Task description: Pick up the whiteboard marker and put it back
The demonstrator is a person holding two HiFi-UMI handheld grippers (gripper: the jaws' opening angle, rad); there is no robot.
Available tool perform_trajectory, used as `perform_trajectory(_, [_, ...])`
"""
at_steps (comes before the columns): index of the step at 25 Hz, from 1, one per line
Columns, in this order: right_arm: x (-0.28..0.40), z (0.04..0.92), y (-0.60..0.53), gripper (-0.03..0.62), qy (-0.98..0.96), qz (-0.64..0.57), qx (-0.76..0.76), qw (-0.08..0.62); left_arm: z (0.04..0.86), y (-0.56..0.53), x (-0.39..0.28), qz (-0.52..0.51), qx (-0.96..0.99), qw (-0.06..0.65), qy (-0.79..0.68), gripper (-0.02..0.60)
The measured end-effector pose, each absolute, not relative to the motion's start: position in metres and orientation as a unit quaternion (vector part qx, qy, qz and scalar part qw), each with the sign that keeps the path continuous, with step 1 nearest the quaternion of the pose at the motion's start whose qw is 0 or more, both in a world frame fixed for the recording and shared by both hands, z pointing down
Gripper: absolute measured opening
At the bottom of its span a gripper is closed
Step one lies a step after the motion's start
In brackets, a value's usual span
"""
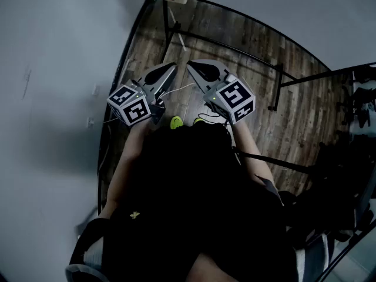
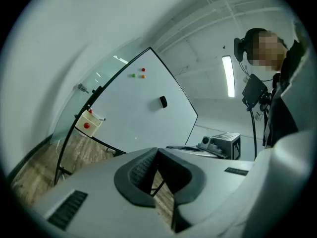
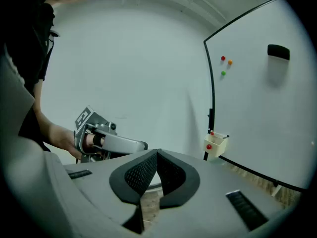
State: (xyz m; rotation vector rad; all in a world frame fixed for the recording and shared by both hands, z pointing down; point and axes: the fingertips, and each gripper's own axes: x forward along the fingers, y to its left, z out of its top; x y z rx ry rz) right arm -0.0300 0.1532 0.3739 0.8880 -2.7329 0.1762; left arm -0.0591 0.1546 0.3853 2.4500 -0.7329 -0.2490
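Head view: my left claw (image 1: 169, 70) and right claw (image 1: 194, 69) sit side by side above the wooden floor (image 1: 294, 110). Left gripper view: its jaws meet on nothing, with the cream tray (image 2: 89, 124) on the whiteboard (image 2: 138, 108) well ahead. Right gripper view: that claw is likewise closed and empty, and what looks like the whiteboard marker (image 3: 226, 136) pokes from the tray.

Wood-plank floor (image 1: 305, 98) bears black stand legs (image 1: 277, 90) and yellow-green shoes (image 1: 176, 122).
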Motion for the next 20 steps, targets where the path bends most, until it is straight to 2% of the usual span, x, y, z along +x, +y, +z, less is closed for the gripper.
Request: perform_trajectory(20, [-0.008, 0.379, 0.140, 0.006, -0.934, 0.097, 0.323, 0.118, 0.395, 0.149, -0.070, -0.090, 0.914, 0.277, -0.282, 0.000])
